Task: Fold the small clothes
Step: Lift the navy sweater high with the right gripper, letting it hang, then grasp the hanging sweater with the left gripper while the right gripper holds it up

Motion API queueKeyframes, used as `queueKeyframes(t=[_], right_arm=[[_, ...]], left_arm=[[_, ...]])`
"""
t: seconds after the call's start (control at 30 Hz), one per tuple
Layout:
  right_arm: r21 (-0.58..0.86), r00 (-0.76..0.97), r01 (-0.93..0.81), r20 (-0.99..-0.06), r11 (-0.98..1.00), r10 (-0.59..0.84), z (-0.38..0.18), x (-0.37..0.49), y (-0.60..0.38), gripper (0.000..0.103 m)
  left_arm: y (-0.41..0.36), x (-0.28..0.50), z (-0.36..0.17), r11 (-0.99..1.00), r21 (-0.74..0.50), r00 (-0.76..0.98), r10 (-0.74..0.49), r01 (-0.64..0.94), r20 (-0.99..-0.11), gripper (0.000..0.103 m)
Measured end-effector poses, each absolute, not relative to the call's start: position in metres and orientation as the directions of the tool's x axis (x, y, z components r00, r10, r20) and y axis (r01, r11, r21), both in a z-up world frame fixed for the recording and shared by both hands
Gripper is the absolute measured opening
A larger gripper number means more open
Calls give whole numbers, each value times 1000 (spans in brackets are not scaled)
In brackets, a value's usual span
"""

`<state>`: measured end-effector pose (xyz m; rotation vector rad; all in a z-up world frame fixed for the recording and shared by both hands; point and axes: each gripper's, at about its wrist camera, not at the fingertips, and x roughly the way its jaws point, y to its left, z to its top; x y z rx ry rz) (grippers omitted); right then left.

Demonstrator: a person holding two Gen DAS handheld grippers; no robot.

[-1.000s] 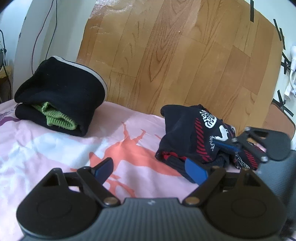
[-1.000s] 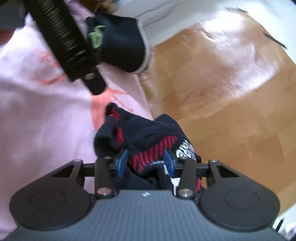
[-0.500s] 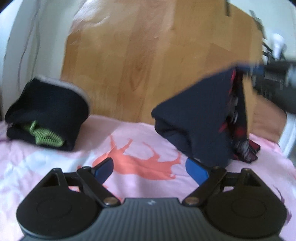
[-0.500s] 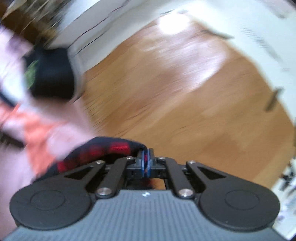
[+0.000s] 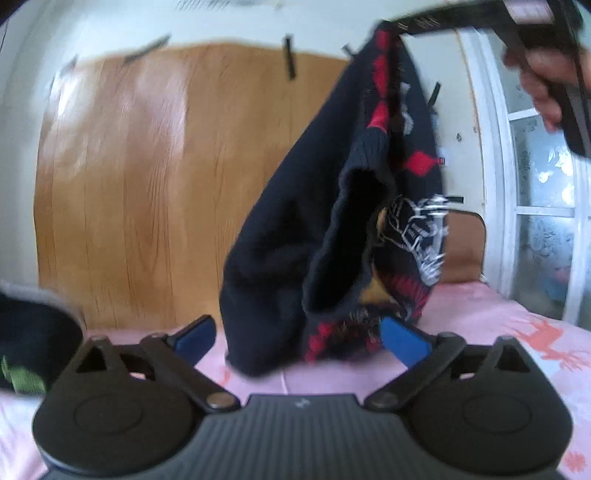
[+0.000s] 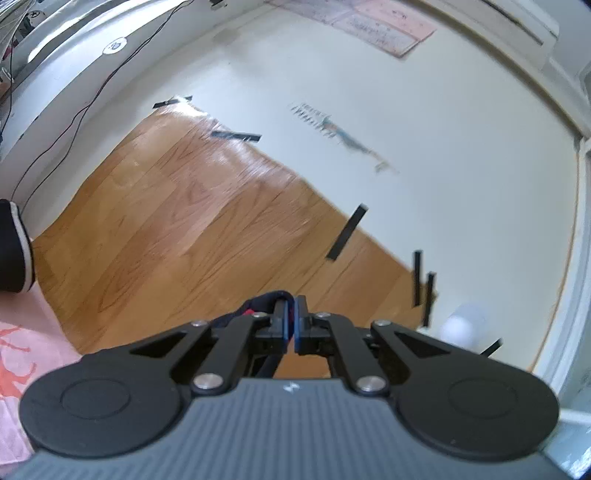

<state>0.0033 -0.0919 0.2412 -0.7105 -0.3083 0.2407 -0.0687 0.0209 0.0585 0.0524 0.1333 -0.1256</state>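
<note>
A small dark navy garment (image 5: 288, 236) with red and white patterns hangs in the air over the pink bedsheet (image 5: 509, 325). My right gripper (image 6: 291, 325) is shut on its top edge; only a bit of the cloth (image 6: 266, 300) shows past the fingers in the right wrist view. In the left wrist view that gripper (image 5: 399, 26) is at the upper right, held by a hand. My left gripper (image 5: 299, 336) is open and empty, low over the sheet, with the garment's bottom hanging between and just beyond its blue pads (image 5: 404, 341).
A folded black garment with green trim (image 5: 26, 343) lies on the sheet at the left; it also shows in the right wrist view (image 6: 14, 247). Behind the bed are a wood-grain panel (image 5: 147, 177) taped to a white wall, and a window (image 5: 546, 206) at the right.
My right gripper closed on the patterned garment and lifted it high off the sheet, so it now hangs stretched out. My left gripper stayed open and low.
</note>
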Motion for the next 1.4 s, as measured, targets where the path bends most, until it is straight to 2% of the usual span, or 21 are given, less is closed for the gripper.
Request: queueKeyframes(t=[0.07,0.2,0.33,0.6,0.77,0.83,0.9,1.13,1.2,1.3,1.4], right_arm=[[-678,920,-84,229,731,318,250,-7,-97,5],[-676,907,-55,274,735,320,269,-24,-104,5],[-689,898,-25,302,724,319,285,-43,-114,5],[-664,887,63,380,745,263,318,-59,-145,5],[-656,869,111,428,747,247,328,-76,-159,5],[-650,866,132,442,748,232,331,-83,-165,5],[-643,869,146,446,752,212,333,-86,-172,5],[-643,884,153,428,750,186,327,-86,-179,5],[-643,883,151,430,751,191,326,-86,-176,5],[-641,874,148,441,753,203,327,-89,-171,5],[-639,865,144,452,756,218,330,-95,-166,5]], left_arm=[[6,-61,65,989,90,988,-108,117,-107,102],[-13,-42,70,984,70,980,-152,161,-129,102],[-34,-56,63,971,108,975,-204,212,-85,102],[-26,-74,74,967,60,969,-245,246,-18,102],[-35,-81,76,959,79,962,-273,271,14,95],[-37,-81,71,963,81,966,-260,259,4,89],[-41,-86,71,954,66,956,-292,292,-13,87],[-64,-151,70,939,86,930,-341,332,138,86],[-72,-166,69,928,124,914,-368,351,170,86],[-97,-173,62,900,251,895,-405,355,185,84],[-124,-166,54,870,334,884,-435,363,172,82]])
